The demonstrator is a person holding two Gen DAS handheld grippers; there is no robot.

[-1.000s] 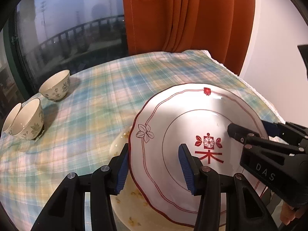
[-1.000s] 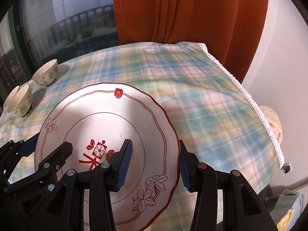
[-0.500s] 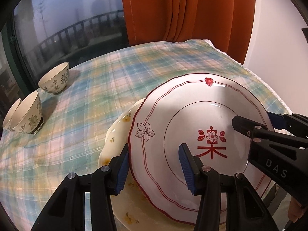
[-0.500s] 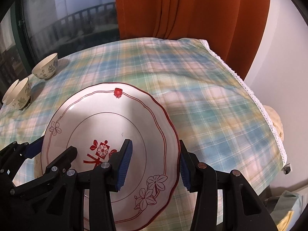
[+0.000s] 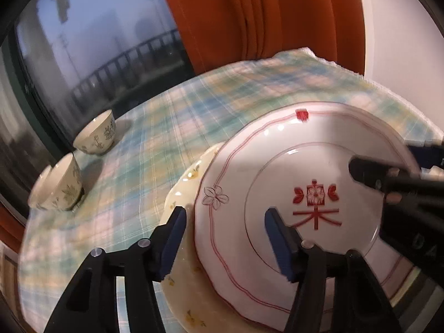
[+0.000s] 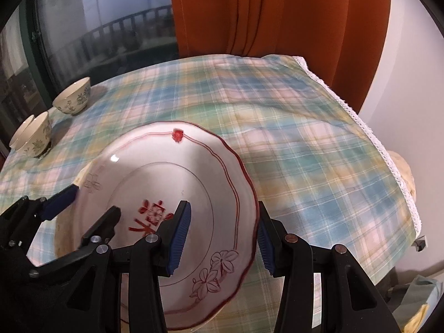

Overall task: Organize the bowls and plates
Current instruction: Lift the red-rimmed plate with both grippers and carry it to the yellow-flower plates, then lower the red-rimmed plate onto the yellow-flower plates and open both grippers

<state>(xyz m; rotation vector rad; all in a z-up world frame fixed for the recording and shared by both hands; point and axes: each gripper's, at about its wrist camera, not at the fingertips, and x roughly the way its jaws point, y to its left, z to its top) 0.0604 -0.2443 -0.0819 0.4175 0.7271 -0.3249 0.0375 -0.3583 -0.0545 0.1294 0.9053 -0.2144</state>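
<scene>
A white plate with red trim and a red character rests tilted on a cream plate with yellow flowers. My left gripper straddles its left rim with its jaws opening. The outer pad stands clear of the rim and the inner one is over the plate's face. My right gripper is shut on the opposite rim, one pad on top and one outside the edge. Each gripper also shows in the other's view: the right gripper and the left gripper.
A checked tablecloth covers the table, with a lace edge at the right. A patterned bowl and two nested bowls stand at the far left by the dark window. Orange curtains hang behind.
The red-trimmed plate has come down onto the cream plate, which has come into view beneath it. My left jaws have spread and the outer pad has left the rim. The right grip is unchanged.
</scene>
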